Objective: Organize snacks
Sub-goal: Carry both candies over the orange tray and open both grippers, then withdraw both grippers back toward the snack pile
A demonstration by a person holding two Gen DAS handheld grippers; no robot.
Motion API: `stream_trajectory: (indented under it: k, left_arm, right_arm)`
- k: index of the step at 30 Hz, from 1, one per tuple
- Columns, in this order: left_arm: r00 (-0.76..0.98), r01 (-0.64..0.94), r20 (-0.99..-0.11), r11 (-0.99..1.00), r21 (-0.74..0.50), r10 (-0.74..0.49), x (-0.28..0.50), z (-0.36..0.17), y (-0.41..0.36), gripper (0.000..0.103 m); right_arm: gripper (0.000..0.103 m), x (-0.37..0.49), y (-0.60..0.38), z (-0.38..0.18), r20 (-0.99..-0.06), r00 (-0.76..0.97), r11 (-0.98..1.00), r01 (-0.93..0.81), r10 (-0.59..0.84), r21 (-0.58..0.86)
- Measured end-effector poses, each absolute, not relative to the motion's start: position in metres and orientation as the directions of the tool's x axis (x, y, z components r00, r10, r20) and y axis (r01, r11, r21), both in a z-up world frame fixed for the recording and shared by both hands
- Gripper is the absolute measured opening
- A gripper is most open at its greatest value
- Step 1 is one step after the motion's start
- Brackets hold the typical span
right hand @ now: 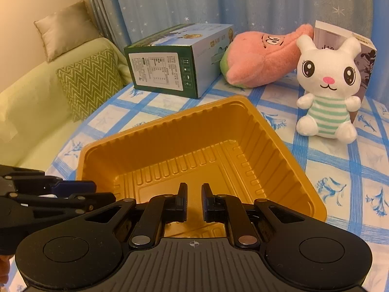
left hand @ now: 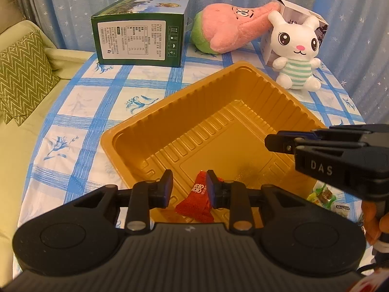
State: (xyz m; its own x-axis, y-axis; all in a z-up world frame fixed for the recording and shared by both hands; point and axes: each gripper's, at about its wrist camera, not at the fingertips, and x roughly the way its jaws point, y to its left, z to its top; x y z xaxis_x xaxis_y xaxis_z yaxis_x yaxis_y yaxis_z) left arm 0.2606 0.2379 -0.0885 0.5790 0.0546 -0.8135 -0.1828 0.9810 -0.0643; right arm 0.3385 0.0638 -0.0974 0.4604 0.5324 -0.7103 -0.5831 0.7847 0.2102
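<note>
Left gripper [left hand: 189, 186] parted over red snack [left hand: 198, 200] lying low-centre in gold tray [left hand: 145, 121], right gripper [right hand: 194, 200] nearly together and empty, risking snagging the wrapper on the right pad and dragging it out.

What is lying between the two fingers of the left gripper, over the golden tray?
In the left wrist view, a red snack packet lies between the left gripper fingers, on the floor of the golden tray. The pads stand apart and do not press it.
</note>
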Motion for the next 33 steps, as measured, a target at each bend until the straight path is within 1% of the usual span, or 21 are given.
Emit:
stream_trajectory:
  k: [1, 2, 3, 4, 5, 6, 14, 20, 33]
  left_arm:
    - [0.581, -0.185, -0.812, 0.981, -0.063, 0.057, 0.259, -0.088, 0.238, 0.031]
    - [0.584, -0.185, -0.810, 0.981, -0.063, 0.059, 0.257, -0.086, 0.237, 0.031]
    - [0.585, -0.185, -0.809, 0.981, -0.062, 0.059, 0.255, -0.085, 0.237, 0.031]
    - [0.587, -0.185, -0.808, 0.981, -0.062, 0.060, 0.253, -0.084, 0.236, 0.031]
    - [0.589, -0.186, -0.806, 0.981, -0.062, 0.061, 0.251, -0.082, 0.235, 0.033]
    - [0.592, -0.185, -0.804, 0.981, -0.062, 0.061, 0.248, -0.080, 0.234, 0.035]
    - [0.610, -0.189, -0.789, 0.980, -0.061, 0.069, 0.220, -0.063, 0.213, 0.035]
    - [0.622, -0.182, -0.781, 0.981, -0.061, 0.067, 0.192, -0.050, 0.178, 0.037]
    - [0.625, -0.111, -0.781, 0.991, -0.075, 0.011, 0.136, -0.042, 0.098, 0.041]
  right_arm:
    - [0.015, 0.338, 0.062, -0.096, -0.707, 0.461, 0.784, -0.582, 0.537, 0.216]
    - [0.019, 0.336, 0.061, -0.095, -0.705, 0.465, 0.786, -0.580, 0.535, 0.213]
    - [0.027, 0.335, 0.059, -0.094, -0.704, 0.471, 0.789, -0.578, 0.531, 0.208]
    - [0.032, 0.333, 0.057, -0.093, -0.703, 0.477, 0.792, -0.575, 0.528, 0.206]
    - [0.043, 0.330, 0.054, -0.091, -0.698, 0.482, 0.795, -0.570, 0.529, 0.209]
    - [0.049, 0.328, 0.050, -0.089, -0.691, 0.489, 0.797, -0.563, 0.533, 0.216]
    - [0.053, 0.304, 0.012, -0.074, -0.667, 0.502, 0.803, -0.538, 0.551, 0.258]
    - [0.053, 0.275, -0.031, -0.064, -0.659, 0.508, 0.806, -0.523, 0.555, 0.276]
    - [0.054, 0.204, -0.123, -0.054, -0.666, 0.518, 0.821, -0.503, 0.536, 0.270]
